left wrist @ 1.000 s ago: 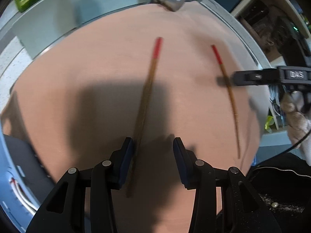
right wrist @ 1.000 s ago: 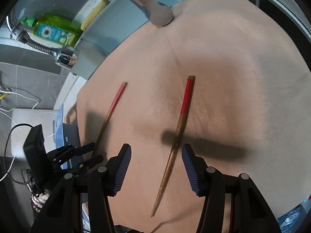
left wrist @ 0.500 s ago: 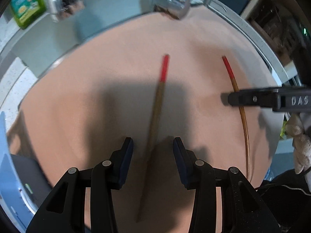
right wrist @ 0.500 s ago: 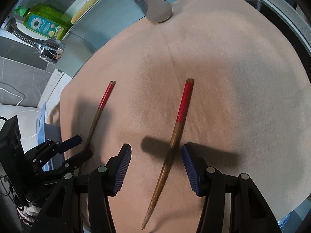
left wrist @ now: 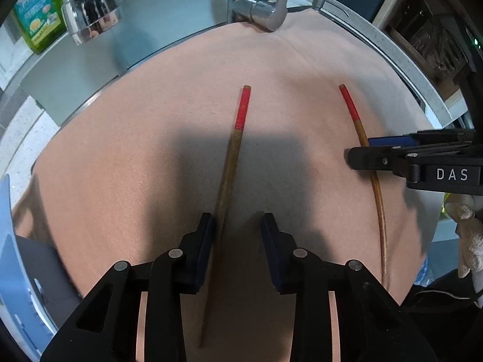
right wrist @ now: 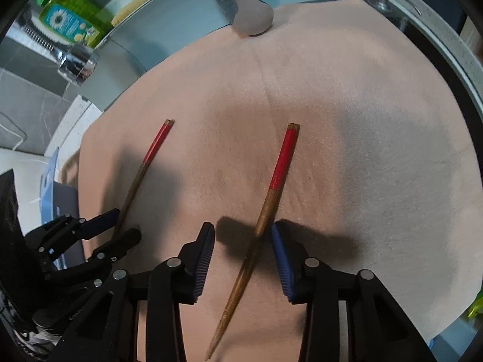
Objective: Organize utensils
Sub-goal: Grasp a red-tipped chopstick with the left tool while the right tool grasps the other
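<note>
Peach cloth (left wrist: 302, 66) covers the counter I work over, beside a sink with a chrome tap (left wrist: 256, 12). My left gripper (left wrist: 237, 226) is spread wide around the left chopstick (left wrist: 232, 150), which lies flat by its left pad. My right gripper (right wrist: 243, 238) is likewise released around the right chopstick (right wrist: 271, 199). Only my left view shows shelves (left wrist: 428, 39); my right view alone shows the green soap bottle (right wrist: 72, 18) clearly.

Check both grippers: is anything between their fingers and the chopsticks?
Nothing visible. The left gripper is open with the left chopstick between its fingers, close to the left pad. The right gripper is open around the right chopstick. Both lie flat on bare cloth.
</note>
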Motion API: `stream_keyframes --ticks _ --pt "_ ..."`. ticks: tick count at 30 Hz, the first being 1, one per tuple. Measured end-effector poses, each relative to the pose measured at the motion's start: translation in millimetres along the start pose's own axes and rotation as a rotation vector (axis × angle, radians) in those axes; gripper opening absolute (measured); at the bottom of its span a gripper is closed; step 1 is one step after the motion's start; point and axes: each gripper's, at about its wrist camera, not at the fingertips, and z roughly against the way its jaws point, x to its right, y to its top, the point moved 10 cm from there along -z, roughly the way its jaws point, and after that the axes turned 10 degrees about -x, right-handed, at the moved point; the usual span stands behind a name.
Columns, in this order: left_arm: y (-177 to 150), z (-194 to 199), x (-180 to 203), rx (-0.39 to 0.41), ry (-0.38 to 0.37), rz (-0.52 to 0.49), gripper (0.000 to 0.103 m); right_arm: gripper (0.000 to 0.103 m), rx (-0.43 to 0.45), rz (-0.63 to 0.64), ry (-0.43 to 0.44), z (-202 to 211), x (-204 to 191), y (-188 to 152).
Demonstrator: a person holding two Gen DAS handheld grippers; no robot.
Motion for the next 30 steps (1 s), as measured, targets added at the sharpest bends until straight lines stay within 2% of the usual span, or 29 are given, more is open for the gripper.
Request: stream_keyframes --ticks 7,17,21,24,30 --pt "-12.4 3.2 -3.0 0.015 0.012 -0.014 0.029 0.024 0.04 0.052 -0.08 0.1 -1.9 -3.3" --pt "-10.8 4.4 0.4 0.016 0.006 -0.008 0.025 0.015 0.052 0.059 -0.083 1.1 1.6 -1.6" --pt "-9.1 4.2 0.0 0.016 -0.01 0.007 0.023 0.013 0.046 0.043 -0.06 3.4 6.4 -3.2" --pt "-9.8 4.6 -1.9 0.015 -0.035 0.026 0.015 0.012 0.038 0.02 -0.028 5.0 9.9 -3.5" --pt "-10.8 5.7 -4.8 0.011 -0.123 0.094 0.008 0.007 0.005 -0.085 0.098 5.4 20.4 -3.0"
